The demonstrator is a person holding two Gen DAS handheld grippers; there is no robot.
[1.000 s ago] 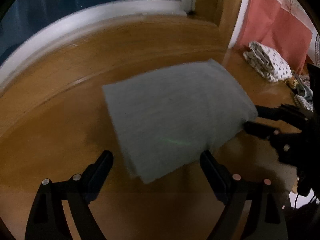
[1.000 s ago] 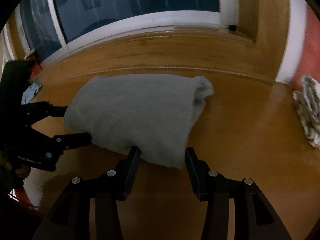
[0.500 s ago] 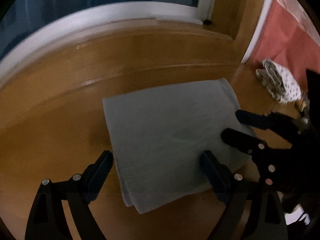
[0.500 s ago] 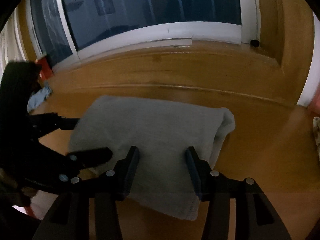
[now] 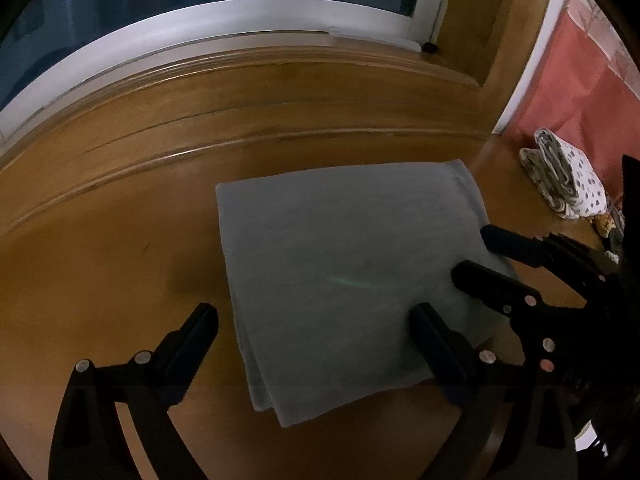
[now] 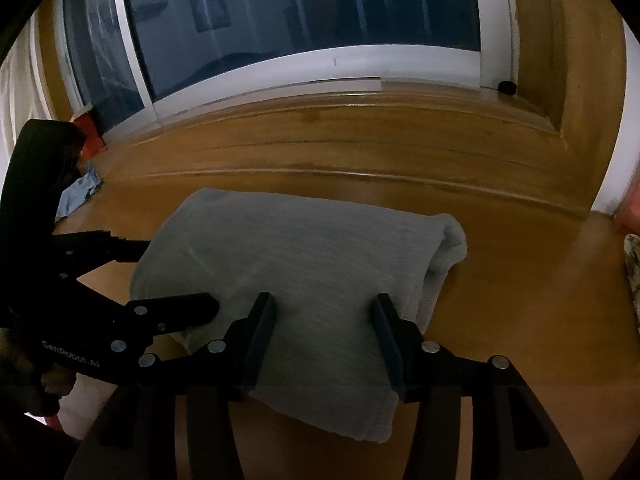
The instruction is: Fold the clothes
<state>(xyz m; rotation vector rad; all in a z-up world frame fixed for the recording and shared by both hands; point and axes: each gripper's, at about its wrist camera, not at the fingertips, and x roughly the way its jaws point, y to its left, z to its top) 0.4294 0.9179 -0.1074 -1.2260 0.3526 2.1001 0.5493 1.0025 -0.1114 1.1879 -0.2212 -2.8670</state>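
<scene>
Over on the left, the left gripper hangs low above the wooden floor with its fingers spread wide, one finger out over bare wood and the other over the near part of the grey garment, gripping nothing. That wide straddle reads like a hand lined up on the near left edge, ready to press or tidy it and not to lift. In the middle lies the garment itself, folded into a thick, neat rectangle, flat on the floor in front of the window sill, layered edges showing at its near corner. To its right comes the right gripper, fingers parted about midway, both tips over the cloth at the right-hand edge; the right wrist view shows grey fabric between those fingers but no pinch on it, so I'd call it hovering or resting, not holding. Both tools bracket the bundle from opposite sides, probably to square it up or slide it off as finished. Farther right, a patterned cloth sits bundled by the red curtain, well apart, likely the done pile. The fold looks essentially complete.
</scene>
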